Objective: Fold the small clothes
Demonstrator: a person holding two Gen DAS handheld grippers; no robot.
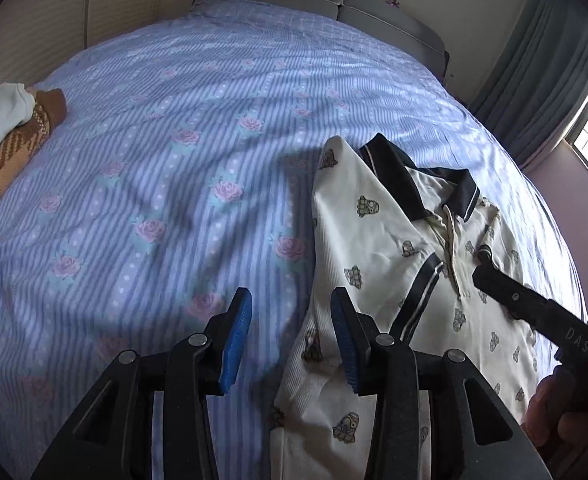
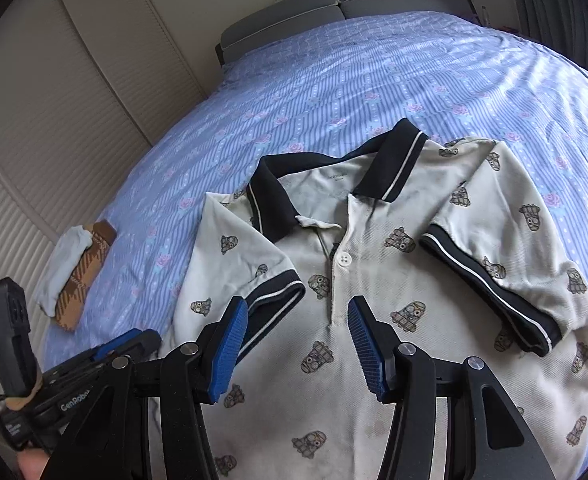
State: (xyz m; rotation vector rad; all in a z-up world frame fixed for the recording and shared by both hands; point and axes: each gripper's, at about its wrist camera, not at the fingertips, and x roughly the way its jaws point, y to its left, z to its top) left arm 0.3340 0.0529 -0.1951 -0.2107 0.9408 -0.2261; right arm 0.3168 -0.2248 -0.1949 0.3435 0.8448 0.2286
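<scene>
A cream polo shirt [image 2: 374,280] with a black collar and small printed figures lies face up on the bed, both short sleeves folded in over the chest. It also shows in the left wrist view [image 1: 382,248]. My left gripper [image 1: 290,340] is open and empty, over the shirt's left edge. My right gripper [image 2: 298,344] is open and empty, just above the shirt's placket. The right gripper's body [image 1: 534,312] shows in the left wrist view, the left gripper's body [image 2: 94,364] in the right wrist view.
The bed has a blue striped sheet with pink roses [image 1: 174,128]. A brown patterned garment with a white one on it [image 2: 78,272] lies at the bed's left edge, also in the left wrist view [image 1: 10,136]. Grey headboard [image 2: 334,8], louvred wardrobe doors [image 2: 54,100], curtain and window [image 1: 554,80].
</scene>
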